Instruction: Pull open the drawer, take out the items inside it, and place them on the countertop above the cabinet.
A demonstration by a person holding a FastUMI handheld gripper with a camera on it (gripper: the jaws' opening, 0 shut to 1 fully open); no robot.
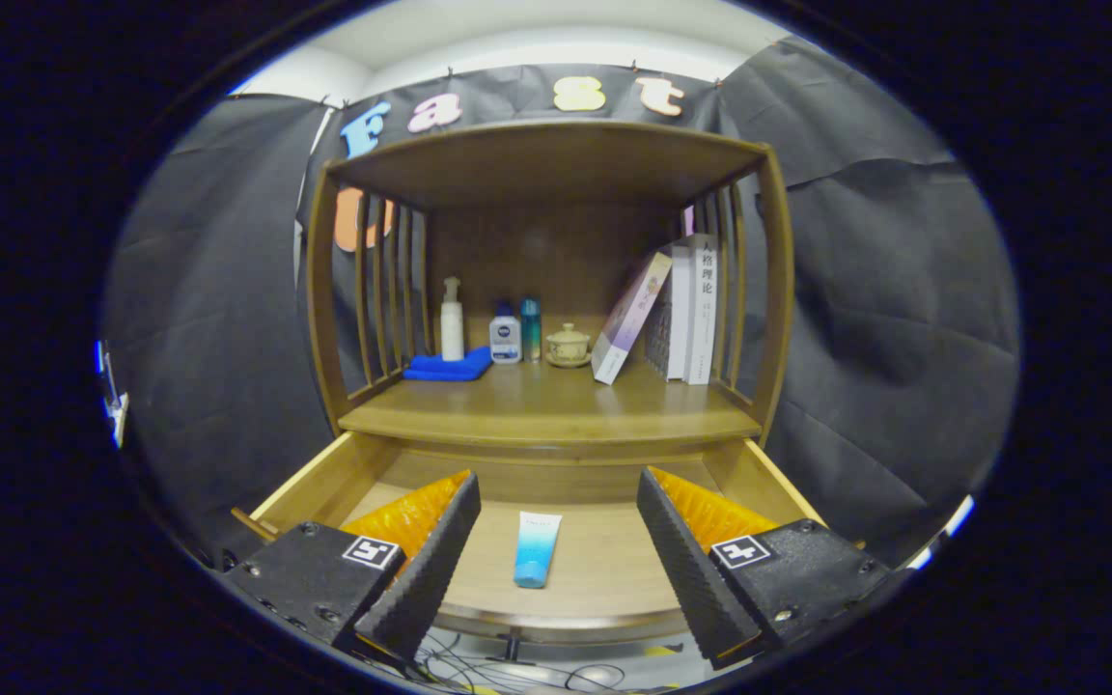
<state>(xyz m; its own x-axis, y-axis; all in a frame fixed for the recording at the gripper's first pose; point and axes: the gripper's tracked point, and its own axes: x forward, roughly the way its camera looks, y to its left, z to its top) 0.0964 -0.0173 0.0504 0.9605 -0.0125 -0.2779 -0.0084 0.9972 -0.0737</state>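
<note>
Below the wooden countertop (556, 410), the drawer (324, 478) is pulled open; a tube (536, 548) is seen lengthwise between the spread, empty fingers of the gripper (556, 512).

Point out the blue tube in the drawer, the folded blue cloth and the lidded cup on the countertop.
blue tube (537, 548): gripper view, middle of its body, between the open tool's fingers.
folded blue cloth (447, 367): gripper view, top fold.
lidded cup (568, 342): gripper view, its bowl.
</note>
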